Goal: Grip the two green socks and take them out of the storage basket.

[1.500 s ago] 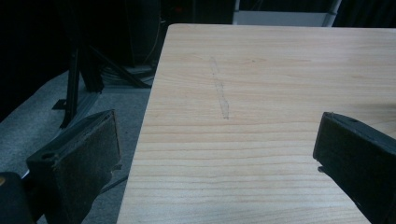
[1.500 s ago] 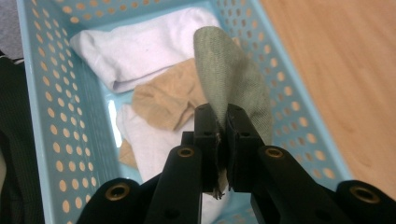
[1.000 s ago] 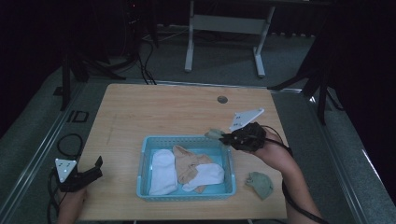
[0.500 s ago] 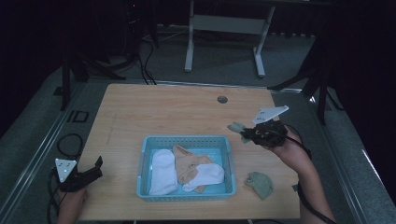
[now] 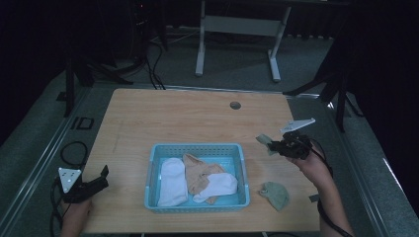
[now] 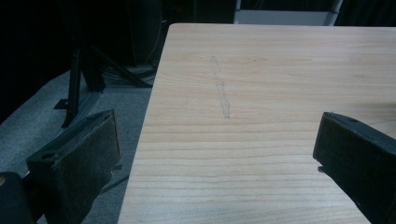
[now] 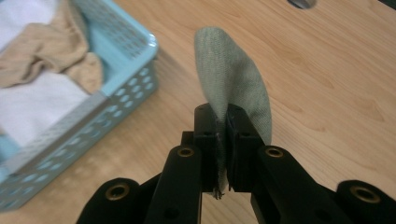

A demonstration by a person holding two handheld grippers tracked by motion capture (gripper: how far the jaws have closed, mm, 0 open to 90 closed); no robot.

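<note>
My right gripper (image 5: 274, 145) is shut on a green sock (image 7: 233, 79), holding it above the table to the right of the blue basket (image 5: 197, 149). Seen in the right gripper view, the sock stands up from between the closed jaws, the basket (image 7: 121, 79) lying to its left. Inside the basket are two white socks (image 5: 172, 180) and a tan sock (image 5: 199, 175). A second green sock (image 5: 275, 194) lies crumpled on the table near the front right. At the table's front left corner my left gripper (image 5: 99, 180) rests open, nothing between its jaws.
The wooden table (image 5: 188, 123) has a round cable hole (image 5: 235, 105) at the back. In the left gripper view the table's left edge (image 6: 149, 121) drops to a grey floor. A white desk frame (image 5: 237, 29) stands beyond the table.
My right gripper has carried the green sock to the right and slightly toward the front, away from the basket. The left gripper has stayed put.
</note>
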